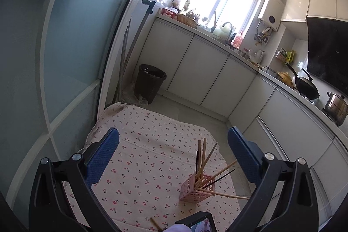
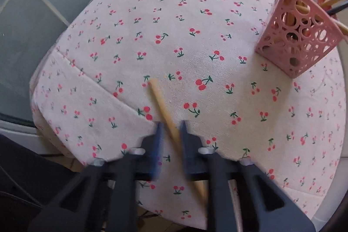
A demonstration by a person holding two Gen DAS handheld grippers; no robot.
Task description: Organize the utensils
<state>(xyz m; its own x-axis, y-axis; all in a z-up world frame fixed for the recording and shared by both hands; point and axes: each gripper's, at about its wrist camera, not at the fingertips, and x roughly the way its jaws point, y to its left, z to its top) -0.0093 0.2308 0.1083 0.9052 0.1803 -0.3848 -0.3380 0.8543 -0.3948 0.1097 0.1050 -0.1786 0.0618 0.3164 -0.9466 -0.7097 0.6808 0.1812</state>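
Chopstick (image 2: 162, 105) sits between our right gripper (image 2: 171, 125) fingers, narrow gap, grip unconfirmed; blur suggests it could slip. Left gripper (image 1: 174, 140) wide open, empty, above holder (image 1: 193, 188).

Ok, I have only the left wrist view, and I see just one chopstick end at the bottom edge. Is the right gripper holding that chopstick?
Observer: The right gripper straddles the chopstick, with its fingers close on both sides. Blur hides whether they clamp.
Operator: Does the far end rest on something?
Observer: Yes, the tip lies on the cherry cloth.
Operator: Does it point at the holder?
Observer: No, it points left of the pink holder, which stands apart at the right.
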